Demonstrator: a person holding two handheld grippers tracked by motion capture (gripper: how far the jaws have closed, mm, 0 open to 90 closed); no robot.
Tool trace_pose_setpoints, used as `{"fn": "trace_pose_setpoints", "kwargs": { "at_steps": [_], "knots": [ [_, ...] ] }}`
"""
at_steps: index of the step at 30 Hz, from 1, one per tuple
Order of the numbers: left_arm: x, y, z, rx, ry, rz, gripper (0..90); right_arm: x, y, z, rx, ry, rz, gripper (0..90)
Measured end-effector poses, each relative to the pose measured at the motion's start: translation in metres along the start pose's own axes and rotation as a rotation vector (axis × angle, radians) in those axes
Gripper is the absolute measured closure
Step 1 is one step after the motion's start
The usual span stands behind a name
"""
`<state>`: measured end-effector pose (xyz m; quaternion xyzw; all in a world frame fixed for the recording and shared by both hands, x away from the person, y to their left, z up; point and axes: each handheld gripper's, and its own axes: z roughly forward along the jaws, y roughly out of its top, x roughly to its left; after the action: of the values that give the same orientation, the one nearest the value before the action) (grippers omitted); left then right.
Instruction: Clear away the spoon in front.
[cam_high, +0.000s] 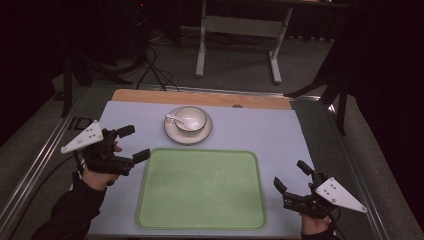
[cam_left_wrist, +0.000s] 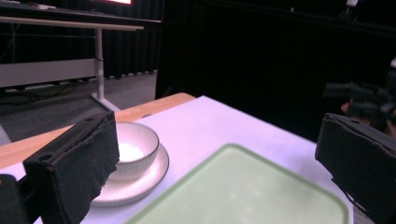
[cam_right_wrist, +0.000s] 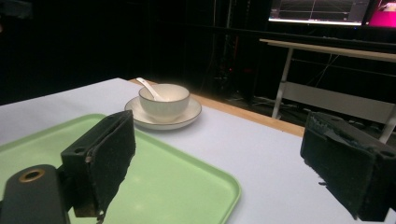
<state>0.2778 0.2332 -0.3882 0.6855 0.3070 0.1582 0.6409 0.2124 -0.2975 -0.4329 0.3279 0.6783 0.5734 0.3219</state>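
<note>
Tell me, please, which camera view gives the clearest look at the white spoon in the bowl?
The right gripper view: the spoon shows sharp, its handle leaning over the bowl rim. The high view shows it too, smaller, from above. In the left gripper view the bowl is partly behind a claw jaw, and I cannot make the spoon out.

I find no legible text, label, brand or number in any view. The monitor (cam_right_wrist: 317, 11) behind the table in my right gripper view shows lines and a pink patch, too small to read.

Dark room, grey floor (cam_high: 235, 65), white-legged desk (cam_high: 240, 25) behind.
</note>
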Motion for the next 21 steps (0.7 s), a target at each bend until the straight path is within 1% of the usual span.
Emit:
{"fn": "trace_pose_setpoints", "kwargs": {
  "at_steps": [1,2,4,5,6,7,9,10,11,13,14,15,16,17,18,19,20,21],
  "knots": [
    [0.0,0.0,0.0,0.0,0.0,0.0,0.0,0.0,0.0,0.0,0.0,0.0,0.0,10.2],
    [0.005,0.004,0.006,0.0,0.013,-0.005,0.0,0.0,0.0,0.0,0.004,0.001,-0.001,10.2],
    [0.011,0.008,0.013,-0.006,0.007,-0.028,0.0,0.001,0.0,0.001,0.003,0.004,-0.002,10.2],
    [0.013,0.01,0.017,-0.011,0.017,-0.033,0.0,0.001,0.0,0.001,0.002,0.007,-0.003,10.2],
    [0.013,0.01,0.017,-0.011,0.017,-0.033,0.7,0.001,0.0,0.001,0.001,0.008,-0.001,10.2],
    [0.017,0.013,0.024,-0.018,0.021,-0.045,0.9,0.001,0.0,0.001,-0.001,0.008,0.001,10.2],
    [0.021,0.015,0.032,-0.023,0.023,-0.056,1.1,0.001,0.0,0.001,-0.003,0.012,0.01,10.2],
    [0.023,0.016,0.037,-0.024,0.036,-0.061,1.3,0.001,0.0,0.001,-0.003,0.012,0.011,10.2],
    [0.025,0.017,0.042,-0.026,0.027,-0.077,1.3,0.001,0.0,0.001,0.0,0.012,0.007,10.2],
    [0.029,0.018,0.051,-0.027,0.044,-0.094,1.8,0.0,0.0,0.001,0.003,0.016,0.011,10.2],
    [0.031,0.018,0.056,-0.028,0.036,-0.109,2.7,0.0,0.0,0.001,0.003,0.018,0.012,10.2],
    [0.033,0.017,0.061,-0.031,0.052,-0.121,3.7,0.0,-0.001,0.002,0.005,0.019,0.011,10.2],
    [0.033,0.017,0.061,-0.031,0.052,-0.121,5.1,0.0,-0.001,0.002,0.005,0.019,0.011,10.2],
    [0.038,0.015,0.071,-0.039,0.056,-0.161,6.7,0.0,-0.001,0.002,0.005,0.023,0.012,10.2],
    [0.04,0.014,0.075,-0.04,0.065,-0.18,7.4,0.0,-0.001,0.001,0.004,0.022,0.012,10.2],
    [0.044,0.01,0.081,-0.043,0.064,-0.213,9.5,0.0,-0.001,0.001,0.004,0.023,0.011,10.2],
    [0.046,0.008,0.084,-0.046,0.075,-0.227,10.4,0.0,-0.001,0.001,0.005,0.026,0.013,10.2],
    [0.049,0.005,0.088,-0.046,0.088,-0.251,11.4,0.0,-0.001,0.002,0.004,0.027,0.015,10.2]
  ]
}}
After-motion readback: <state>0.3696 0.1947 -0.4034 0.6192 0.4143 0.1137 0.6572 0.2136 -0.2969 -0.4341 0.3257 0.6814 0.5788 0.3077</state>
